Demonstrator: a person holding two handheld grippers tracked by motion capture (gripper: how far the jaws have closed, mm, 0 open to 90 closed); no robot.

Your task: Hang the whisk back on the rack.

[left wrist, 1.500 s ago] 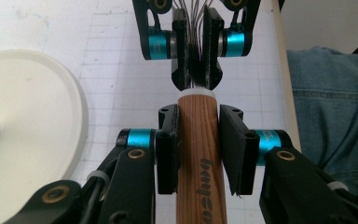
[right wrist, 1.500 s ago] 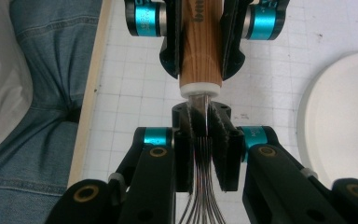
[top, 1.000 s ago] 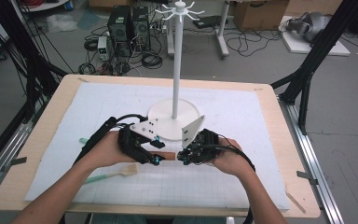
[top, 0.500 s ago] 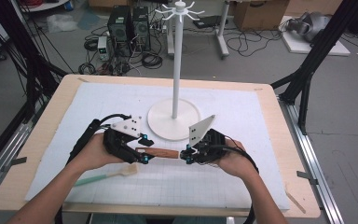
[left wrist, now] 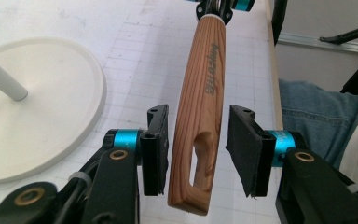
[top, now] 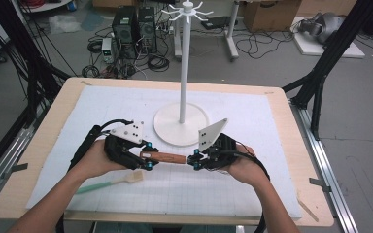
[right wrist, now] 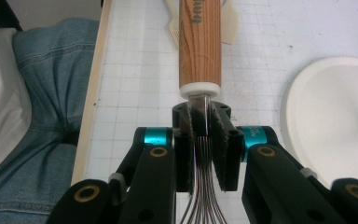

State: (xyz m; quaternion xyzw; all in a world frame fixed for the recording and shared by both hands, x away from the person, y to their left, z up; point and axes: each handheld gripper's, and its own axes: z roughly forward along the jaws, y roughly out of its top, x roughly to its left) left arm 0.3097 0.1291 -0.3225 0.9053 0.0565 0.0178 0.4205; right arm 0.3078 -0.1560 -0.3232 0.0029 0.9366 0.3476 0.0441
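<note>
A pale wooden table (top: 291, 145) carries a white gridded mat (top: 126, 102). On it stands a white hook stand with a round flat base (top: 180, 124), just behind both hands. A wood-handled wire whisk (top: 164, 158) hangs level between the grippers. The right gripper (top: 194, 162) pinches its steel wires; the left gripper (top: 148, 158), jaws just closing, straddles the grained handle's slotted end untouched. A cream spatula with green handle (top: 109, 182) lies nearby.

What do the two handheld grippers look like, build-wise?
Both the left gripper and the right gripper are black, with teal collars and brass-coloured pivots behind flat black padded fingers. Each carries a white-grey three-cornered plate on top and trails a black cable. The forearms are bare; blue jeans are worn.
</note>
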